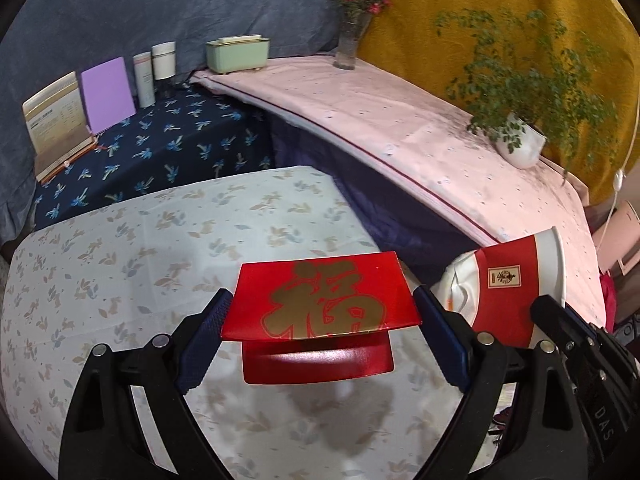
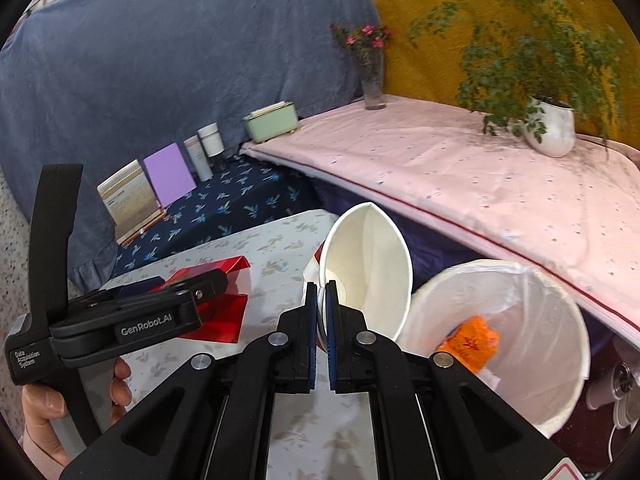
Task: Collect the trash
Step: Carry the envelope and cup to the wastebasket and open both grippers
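Two pieces lifted: your left claw (image 1: 322, 316) grips red box (image 1: 320, 300), right claw (image 2: 322, 300) pinches paper cup (image 2: 372, 264); bin (image 2: 560, 360) next, neither dropped yet.

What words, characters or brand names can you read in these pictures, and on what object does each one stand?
"福": gold character on the red envelope held in the left tool.
"GenRobot.AI": on the left tool's body, seen in the right wrist view.
"Data Acquisition System": on its handle.
"DAS": on the right tool, seen in the left wrist view.
Label on the paper cup: too small to read.
Booklet print: blurred.
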`<state>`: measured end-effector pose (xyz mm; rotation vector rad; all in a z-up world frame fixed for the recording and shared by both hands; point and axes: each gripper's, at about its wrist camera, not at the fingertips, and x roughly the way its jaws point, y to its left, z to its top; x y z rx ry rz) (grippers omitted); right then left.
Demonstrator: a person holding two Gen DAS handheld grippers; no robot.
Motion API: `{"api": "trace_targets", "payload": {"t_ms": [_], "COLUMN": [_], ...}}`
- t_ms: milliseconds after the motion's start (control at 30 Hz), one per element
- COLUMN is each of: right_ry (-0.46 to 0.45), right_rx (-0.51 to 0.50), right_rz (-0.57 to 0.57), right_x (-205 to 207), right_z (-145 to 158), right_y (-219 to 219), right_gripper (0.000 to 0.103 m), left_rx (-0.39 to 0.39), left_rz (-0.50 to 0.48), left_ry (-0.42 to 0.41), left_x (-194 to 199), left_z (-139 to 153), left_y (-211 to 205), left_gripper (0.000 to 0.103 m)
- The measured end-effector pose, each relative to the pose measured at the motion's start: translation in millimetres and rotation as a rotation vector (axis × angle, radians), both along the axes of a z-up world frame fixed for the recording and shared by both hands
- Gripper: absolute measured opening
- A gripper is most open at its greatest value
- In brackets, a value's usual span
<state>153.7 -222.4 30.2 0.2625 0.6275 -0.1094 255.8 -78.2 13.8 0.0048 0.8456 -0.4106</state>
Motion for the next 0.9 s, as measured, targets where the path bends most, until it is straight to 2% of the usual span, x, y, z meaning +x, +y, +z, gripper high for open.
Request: {"api": "trace_targets", "payload": {"t_ms": [567, 900], "right_ry": [0.000, 0.020], "right_rx": [0.007, 0.024], "right_rz": [-0.169, -0.211], "right_x": [-61, -75], "right_z": [0, -11], "right_y": [-95, -125], "right_gripper": [0.004, 0.005], "left_rx": [0.023, 0.049], "left_rz": [-0.187, -0.246], "left_ry": [-0.004, 0.000], "left_x": [-54, -66], "left_z": [6, -2], "left_y": [-117, -156], "left_gripper": [0.086, 0.086]}}
